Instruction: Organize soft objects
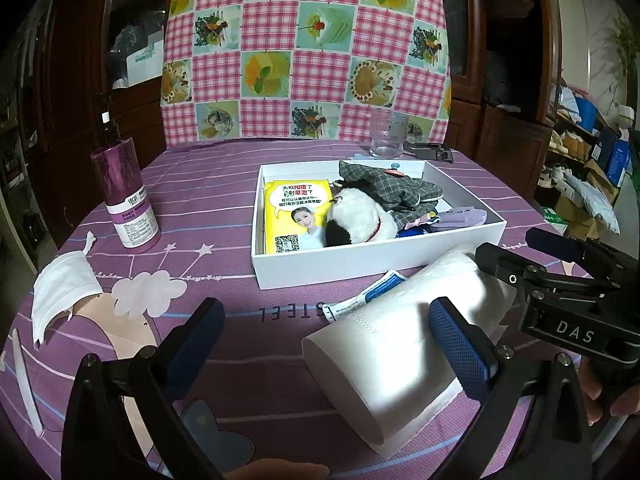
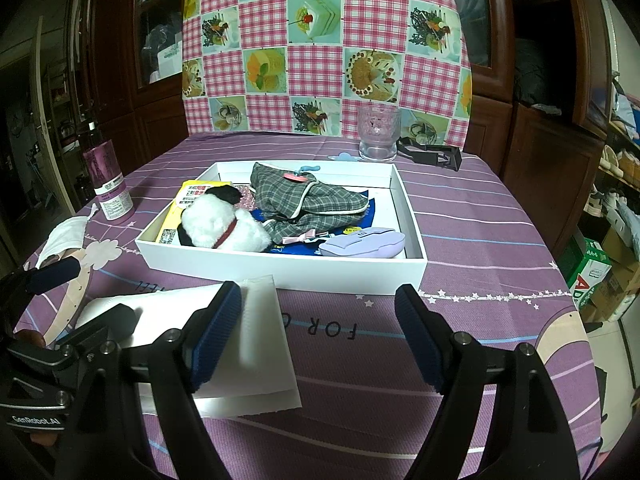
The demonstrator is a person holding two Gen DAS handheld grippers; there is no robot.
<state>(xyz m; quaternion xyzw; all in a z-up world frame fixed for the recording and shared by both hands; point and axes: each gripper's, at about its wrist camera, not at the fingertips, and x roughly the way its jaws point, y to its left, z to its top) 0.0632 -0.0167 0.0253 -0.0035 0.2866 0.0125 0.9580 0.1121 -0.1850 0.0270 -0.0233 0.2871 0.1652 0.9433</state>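
A white toilet paper roll (image 1: pixel 392 344) lies on its side on the purple tablecloth, just in front of the white box (image 1: pixel 360 270). My left gripper (image 1: pixel 326 312) is open around the roll's near end; its right finger is close against the roll and its left finger stands clear. My right gripper (image 2: pixel 318 294) is open, and the roll's loose sheet (image 2: pixel 264 344) lies beside its left finger. The box holds a black-and-white plush dog (image 2: pixel 224 226), a grey plaid cloth (image 2: pixel 308 200), a yellow tissue pack (image 1: pixel 296 216) and a lilac pouch (image 2: pixel 364 242). A white face mask (image 1: pixel 60 292) lies at the left.
A purple bottle (image 1: pixel 128 196) stands at the left. At the back are a glass (image 2: pixel 378 134) and a black clip (image 2: pixel 432 152). A blue-and-white sachet (image 1: pixel 372 292) lies between roll and box. A checked cloth covers the chair behind. The table edge falls away at the right.
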